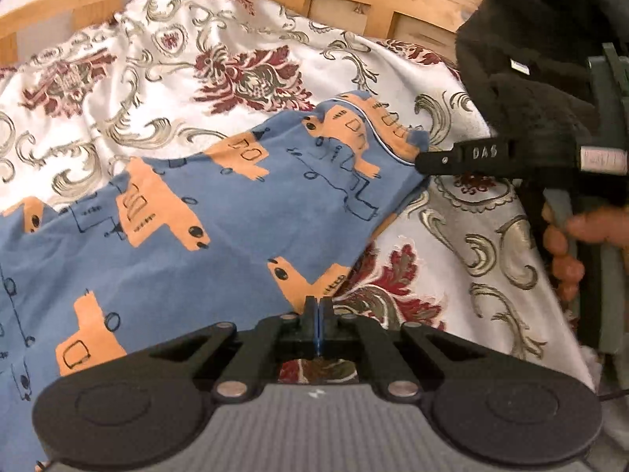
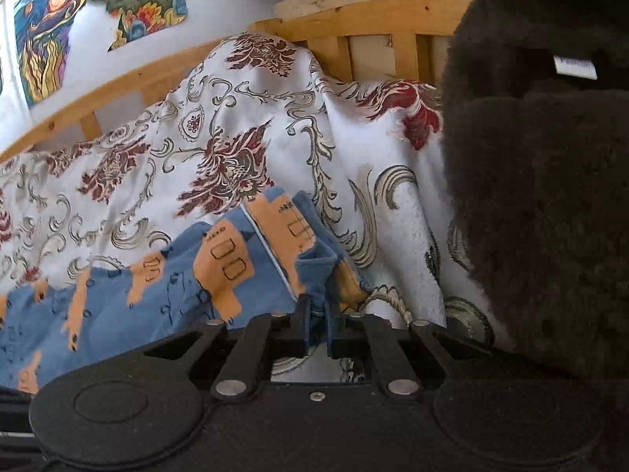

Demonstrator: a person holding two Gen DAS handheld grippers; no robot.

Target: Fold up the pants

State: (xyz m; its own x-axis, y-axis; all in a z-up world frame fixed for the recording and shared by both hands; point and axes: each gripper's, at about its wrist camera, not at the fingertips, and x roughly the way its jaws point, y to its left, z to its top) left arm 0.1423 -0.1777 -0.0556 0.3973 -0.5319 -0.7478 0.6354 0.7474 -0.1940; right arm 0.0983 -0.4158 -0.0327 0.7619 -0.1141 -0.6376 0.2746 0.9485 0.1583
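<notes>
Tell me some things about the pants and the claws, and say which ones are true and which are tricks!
1. The pants are blue with orange shapes. True.
2. The pants lie on a plain green sheet. False: the bedspread is white with red and grey swirls.
3. The right claw has blue cloth between its fingers. True.
4. The left claw is wide open. False: it is shut, at the edge of the pants.
5. A wooden bed frame stands behind the bedspread. True.
</notes>
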